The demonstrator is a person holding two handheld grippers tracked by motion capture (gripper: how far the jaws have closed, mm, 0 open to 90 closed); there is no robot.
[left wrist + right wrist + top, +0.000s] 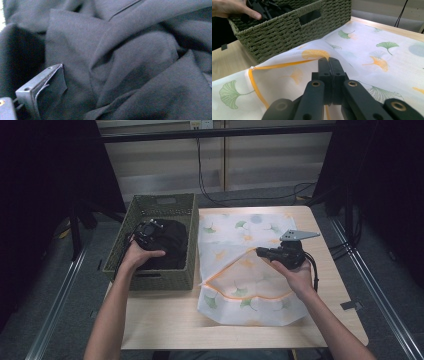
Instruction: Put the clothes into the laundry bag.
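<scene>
Two grippers are held over a wooden table [165, 320], one in each hand. Nearest the person, a white bag [250, 292] printed with green and yellow leaves is spread flat on the table's right half. Its orange-trimmed edge is drawn up into a peak where the right gripper [260, 252] meets it. The right hand [295, 272] is wrapped around that gripper from below.

The grip itself is made plain in the right gripper view. There the two black jaws are pressed together and clamped on the bag's edge, and the orange trim is seen running in under them. The raised shape of the whole edge is given by the high view alone.

To the left, just beside the bag, a green woven basket [160, 280] is set on the table. It is filled with dark clothing [172, 245]. The left gripper [147, 232] is lowered into it, with the left hand [140, 257] resting at the near side.

In the left gripper view the clothing is shown close up as rumpled folds. One finger [41, 87] is seen at the lower left, and the jaws are spread wide apart with no cloth pinched.

Farther back, black cables [205, 180] are hung against the wall behind the table.
</scene>
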